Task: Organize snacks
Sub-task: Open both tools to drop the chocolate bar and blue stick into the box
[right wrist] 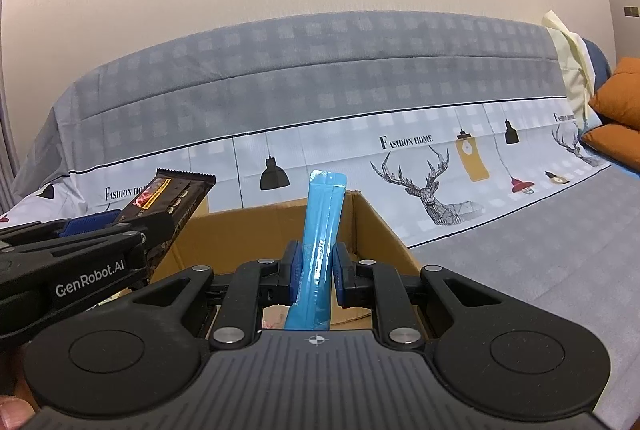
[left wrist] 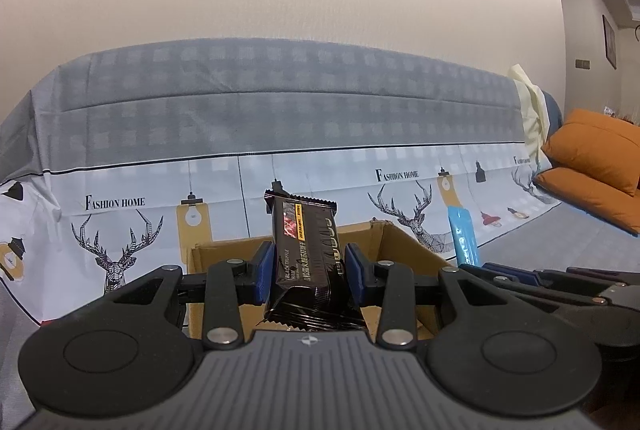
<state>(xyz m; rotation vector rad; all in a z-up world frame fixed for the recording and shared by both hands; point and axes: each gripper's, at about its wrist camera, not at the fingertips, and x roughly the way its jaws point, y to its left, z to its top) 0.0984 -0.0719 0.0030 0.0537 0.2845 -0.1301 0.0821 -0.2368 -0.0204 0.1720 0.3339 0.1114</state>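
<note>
Black snack bar (left wrist: 308,254) between left gripper (left wrist: 310,272) pads (upright).

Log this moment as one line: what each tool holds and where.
left tool: shut on black foil snack bar | right tool: shut on blue stick packet | both above open brown cardboard box

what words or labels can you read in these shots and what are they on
"FASHION HOME" – printed several times on the deer-and-lamp sofa cover
"BLACK TRUFFLE HAM" – on the black snack packet clamped in the left hand-held gripper
"GenRobot.AI" – on the left hand-held gripper's side, seen from the right wrist view
Yellow strip and other print on the black packet: too small to read
Blue snack packet in the right hand-held gripper: no legible text
</note>
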